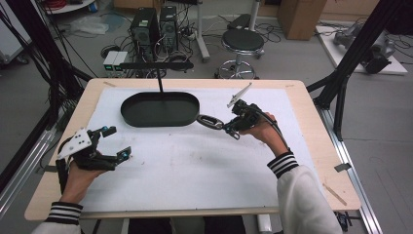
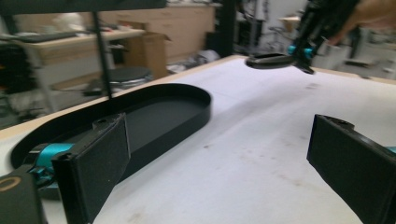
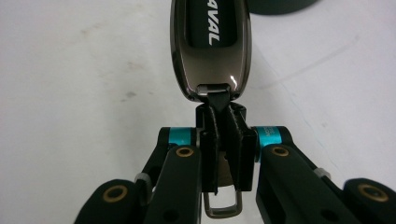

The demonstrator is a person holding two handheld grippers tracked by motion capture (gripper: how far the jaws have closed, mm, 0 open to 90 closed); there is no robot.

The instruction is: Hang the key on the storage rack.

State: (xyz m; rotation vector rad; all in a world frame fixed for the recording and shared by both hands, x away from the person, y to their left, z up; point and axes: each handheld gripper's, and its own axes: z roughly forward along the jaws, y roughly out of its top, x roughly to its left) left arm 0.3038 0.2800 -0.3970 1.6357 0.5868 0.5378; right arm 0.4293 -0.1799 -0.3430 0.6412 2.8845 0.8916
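Right gripper view: right gripper (image 3: 223, 140) jaws clamp a key fob (image 3: 211, 46) lettered "AVAL"; left gripper (image 1: 113, 142) jaws stand apart.

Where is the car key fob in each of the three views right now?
High view: the key fob is right of centre, just off the black oval tray, held by the right gripper.
Left gripper view: upper right, fob held above the table.
Right gripper view: top centre, fob, its strap pinched between the jaws.
Shared landmark: the tray.
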